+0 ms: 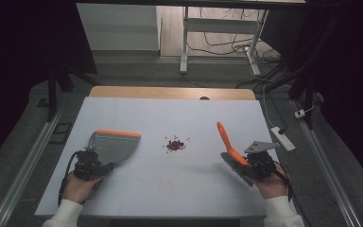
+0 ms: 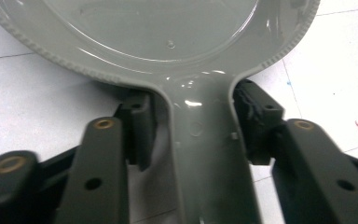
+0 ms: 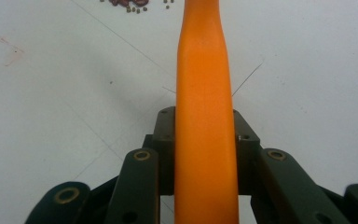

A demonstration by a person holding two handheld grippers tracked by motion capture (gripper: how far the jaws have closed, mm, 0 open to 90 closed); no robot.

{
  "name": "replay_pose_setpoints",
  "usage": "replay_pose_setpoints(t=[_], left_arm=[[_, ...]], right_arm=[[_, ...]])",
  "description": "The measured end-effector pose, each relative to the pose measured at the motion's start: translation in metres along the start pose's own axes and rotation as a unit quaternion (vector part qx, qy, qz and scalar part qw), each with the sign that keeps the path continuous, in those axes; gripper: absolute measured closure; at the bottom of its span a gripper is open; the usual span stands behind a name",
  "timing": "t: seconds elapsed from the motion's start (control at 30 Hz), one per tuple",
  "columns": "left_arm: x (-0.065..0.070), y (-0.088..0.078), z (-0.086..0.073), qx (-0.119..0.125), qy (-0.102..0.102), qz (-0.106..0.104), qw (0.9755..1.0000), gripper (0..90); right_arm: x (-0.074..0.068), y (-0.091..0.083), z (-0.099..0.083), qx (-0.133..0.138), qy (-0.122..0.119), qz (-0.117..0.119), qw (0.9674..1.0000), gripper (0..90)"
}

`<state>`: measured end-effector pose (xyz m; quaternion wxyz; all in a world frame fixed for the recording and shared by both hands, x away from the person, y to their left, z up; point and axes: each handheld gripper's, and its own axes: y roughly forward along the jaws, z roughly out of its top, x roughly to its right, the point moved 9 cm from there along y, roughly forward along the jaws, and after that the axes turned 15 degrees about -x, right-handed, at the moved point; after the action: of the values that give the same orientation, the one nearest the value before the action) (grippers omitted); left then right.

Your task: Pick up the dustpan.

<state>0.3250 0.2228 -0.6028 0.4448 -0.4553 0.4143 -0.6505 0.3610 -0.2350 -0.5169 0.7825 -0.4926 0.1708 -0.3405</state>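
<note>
At the left of the high view my left tongs point(image 1: 96, 166) pinch the grey dustpan point(image 1: 115, 145) by its handle — I'd keep its orange lip flat on the bench point(image 1: 179, 189). Centre: the red crumbs point(image 1: 175, 144). Right: my right tongs point(image 1: 251, 163) clamp the orange brush point(image 1: 230, 146) — sweep leftward, gently.

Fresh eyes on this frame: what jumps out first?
The orange brush handle on the right of the white table, clamped in the right tongs with its bristles back by the hand. Next, the grey dustpan with an orange lip on the left; the left tongs sit on either side of its handle, the right jaw against it, a slight gap at the left. Between them lies a small pile of dark red crumbs.
</note>
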Motion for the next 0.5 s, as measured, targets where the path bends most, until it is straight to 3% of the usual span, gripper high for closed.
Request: replay_pose_setpoints(t=[0.2, 0.5], left_arm=[[-0.0023, -0.001, 0.0003, 0.005, -0.006, -0.002, 1.0, 61.1], [-0.0032, -0.0027, 0.0011, 0.018, 0.0, -0.019, 0.9997, 61.8]], right_arm=[[0.0009, -0.0002, -0.0007, 0.0, 0.002, 0.001, 1.0, 69.6], [0.0002, -0.0024, 0.001, 0.007, 0.001, 0.004, 1.0, 69.6]])
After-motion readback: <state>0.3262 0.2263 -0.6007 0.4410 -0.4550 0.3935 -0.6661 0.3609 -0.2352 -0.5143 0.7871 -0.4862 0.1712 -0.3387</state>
